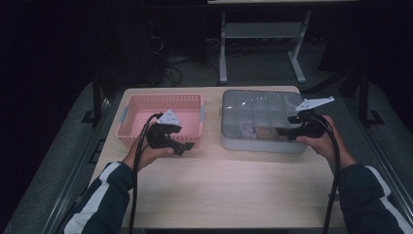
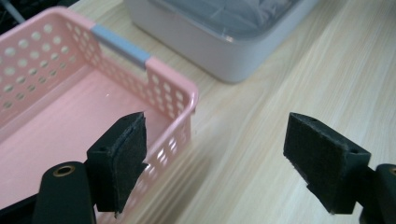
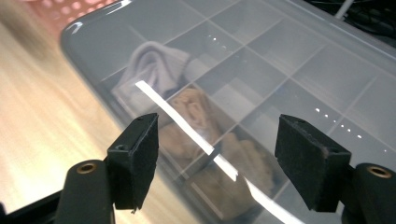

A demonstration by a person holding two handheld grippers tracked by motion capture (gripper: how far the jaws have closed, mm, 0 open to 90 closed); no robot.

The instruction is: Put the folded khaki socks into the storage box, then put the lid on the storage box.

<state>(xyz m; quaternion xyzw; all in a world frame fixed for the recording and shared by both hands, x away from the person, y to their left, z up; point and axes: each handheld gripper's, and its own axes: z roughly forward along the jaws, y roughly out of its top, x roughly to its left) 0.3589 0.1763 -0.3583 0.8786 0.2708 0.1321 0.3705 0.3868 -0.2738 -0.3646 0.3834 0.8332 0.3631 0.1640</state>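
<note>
nearest: both tongs released, nothing between the pads. left tongs [image 1: 187, 146] hovering by the front right corner of the pink basket [image 1: 160, 100], pads wide apart w/ bare table [image 1: 219, 190] between them in left gripper view. right tongs [image 1: 291, 127] spread wide over the near right part of the grey organiser box [image 1: 229, 141], pointing across its clear lid [image 3: 289, 60]; lid on, pads not pressing on it. judged as the thing in hand: the box, on the table just right of the basket, a narrow gap apart. under the lid, divided compartments; rolled cloth items there, a white one [image 3: 149, 63] and tan ones [image 3: 194, 109] in the near compartments, far ones look bare but glare makes it hard to tell. handling guess: lid is thin hard plastic, smooth & glossy, so prob. slippery on flat faces & a bit flexy; light; best taken at the rim or a front corner lip, pads above & below the edge, other tongs steadying the box wall. box itself stiff, light w/ so little inside, likely to slide on the wood if pushed. cloth rolls soft, squashy, not fragile; pinch mid-roll. farther off, basket perforated, rigid, light, grey handles [image 2: 120, 45] on the ends.
</note>
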